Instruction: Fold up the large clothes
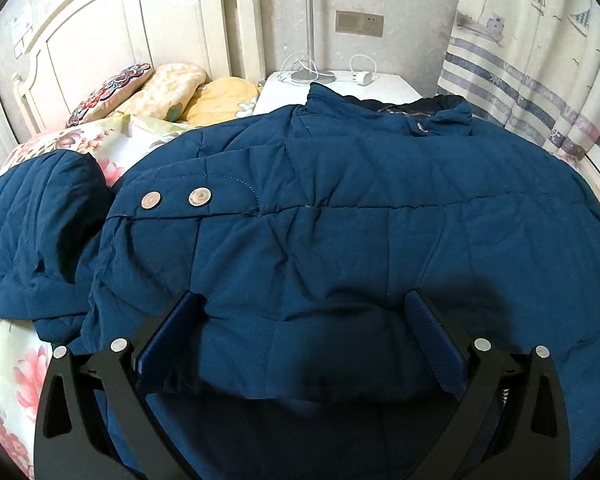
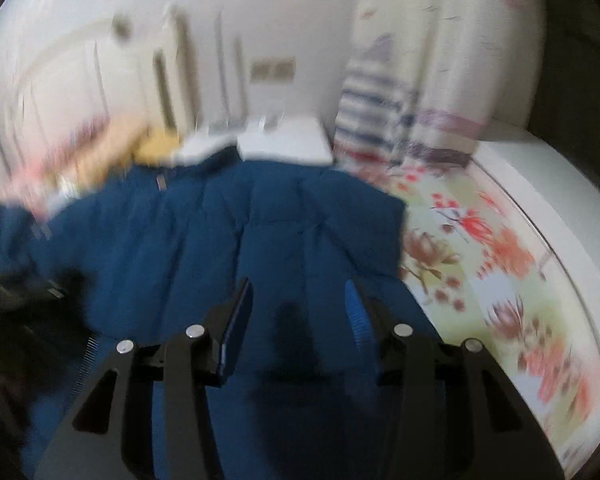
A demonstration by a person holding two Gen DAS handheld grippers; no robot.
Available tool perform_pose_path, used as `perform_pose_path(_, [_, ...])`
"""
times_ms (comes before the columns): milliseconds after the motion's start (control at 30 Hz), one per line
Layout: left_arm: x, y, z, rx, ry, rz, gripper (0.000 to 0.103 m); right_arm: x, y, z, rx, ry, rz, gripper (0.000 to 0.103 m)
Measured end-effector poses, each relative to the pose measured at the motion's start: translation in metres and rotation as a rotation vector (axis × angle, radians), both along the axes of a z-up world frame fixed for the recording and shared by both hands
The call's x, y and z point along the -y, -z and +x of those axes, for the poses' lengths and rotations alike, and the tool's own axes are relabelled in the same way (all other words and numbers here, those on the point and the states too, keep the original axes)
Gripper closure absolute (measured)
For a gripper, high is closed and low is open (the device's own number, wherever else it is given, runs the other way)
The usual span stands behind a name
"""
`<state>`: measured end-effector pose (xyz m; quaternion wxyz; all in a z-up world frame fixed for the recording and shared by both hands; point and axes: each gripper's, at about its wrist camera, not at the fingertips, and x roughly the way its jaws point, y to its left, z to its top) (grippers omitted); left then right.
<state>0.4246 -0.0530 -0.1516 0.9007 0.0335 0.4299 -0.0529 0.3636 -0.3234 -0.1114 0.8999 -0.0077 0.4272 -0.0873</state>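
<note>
A floral bedsheet point(image 1: 4, 360) covers the bed at lower left. At upper left stand a cream headboard point(image 1: 112, 36) and pillows point(image 1: 172, 92). A white nightstand point(image 1: 384, 88) at top centre bears a lamp base point(image 1: 314, 76) and charger point(image 1: 364, 79). A curtain point(image 1: 532, 60) hangs at upper right.

A dark blue quilted jacket point(image 1: 320, 220) lies spread flat on the flowered bed, collar toward the nightstand, one sleeve folded across.
</note>
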Motion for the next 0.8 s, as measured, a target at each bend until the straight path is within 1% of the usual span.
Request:
perform_pose_path(33, [-0.001,0.000,0.001,0.001,0.001,-0.006,0.004,0.007,0.013,0.007,-0.079,0.014,-0.033,0.050])
perform_pose_path(67, [-0.001,0.000,0.001,0.002,0.003,-0.014,0.004,0.016,0.016,0.007,-0.089,0.017,-0.013,0.042])
perform_pose_path(100, [-0.002,0.000,0.002,0.003,0.003,-0.018,0.004,0.025,0.016,0.005,-0.099,0.033,0.018,0.041])
perform_pose_path(133, [-0.002,-0.001,0.001,0.004,0.004,-0.022,0.004,0.032,0.013,0.003,-0.114,0.053,0.038,0.041])
perform_pose_path(167, [-0.002,-0.001,0.001,0.005,0.004,-0.023,0.004,0.035,0.009,0.002,-0.117,0.069,0.037,0.044])
perform_pose_path(200, [-0.002,-0.001,0.001,0.006,0.004,-0.023,0.004,0.038,0.001,0.001,-0.100,0.094,0.026,0.051])
perform_pose_path(233, [-0.002,-0.001,0.001,0.005,0.003,-0.023,0.004,0.039,-0.009,0.003,-0.055,0.093,0.020,0.051])
perform_pose_path(300, [-0.002,0.000,0.001,0.005,0.003,-0.020,0.004,0.031,-0.026,0.016,0.019,0.045,0.018,0.051])
perform_pose_path(333, [-0.002,0.000,0.001,0.005,0.003,-0.018,0.004,0.028,-0.029,0.024,0.040,0.020,0.025,0.051])
perform_pose_path(367, [-0.002,0.000,0.001,0.005,0.003,-0.020,0.004,0.023,-0.033,0.038,0.066,-0.022,0.043,0.051])
perform_pose_path(400, [-0.002,0.000,0.001,0.005,0.003,-0.022,0.004,0.017,-0.033,0.054,0.073,-0.046,0.041,0.051])
perform_pose_path(467, [-0.003,0.000,0.001,0.005,0.003,-0.027,0.004,0.006,-0.023,0.081,0.034,-0.066,0.007,0.054])
perform_pose_path(500, [-0.002,0.000,0.001,0.006,0.003,-0.029,0.004,0.002,-0.014,0.094,-0.001,-0.083,-0.003,0.056])
perform_pose_path(533, [-0.003,0.000,0.001,0.006,0.003,-0.031,0.004,0.002,0.000,0.106,-0.062,-0.068,-0.028,0.056])
perform_pose_path(567, [-0.003,0.000,0.001,0.006,0.004,-0.035,0.004,0.005,0.012,0.113,-0.111,-0.044,-0.027,0.055])
perform_pose_path(600, [-0.003,-0.001,0.001,0.007,0.007,-0.038,0.004,0.015,0.018,0.113,-0.101,-0.027,0.044,0.055])
perform_pose_path(633, [-0.003,0.000,0.001,0.007,0.006,-0.037,0.004,0.020,0.019,0.111,-0.090,-0.007,0.082,0.055])
perform_pose_path(667, [-0.003,0.000,0.001,0.007,0.006,-0.036,0.004,0.024,0.017,0.108,-0.097,0.025,0.098,0.057])
perform_pose_path(700, [-0.002,-0.001,0.001,0.006,0.006,-0.032,0.004,0.023,0.011,0.106,-0.098,0.057,0.091,0.058])
perform_pose_path(733, [-0.002,0.000,0.001,0.006,0.005,-0.030,0.004,0.021,0.003,0.103,-0.074,0.065,0.090,0.059])
perform_pose_path(767, [-0.002,-0.001,0.001,0.005,0.005,-0.028,0.004,0.019,-0.005,0.100,-0.037,0.052,0.101,0.057])
perform_pose_path(800, [-0.002,0.000,0.001,0.004,0.005,-0.026,0.004,0.017,-0.015,0.099,0.015,0.034,0.108,0.055])
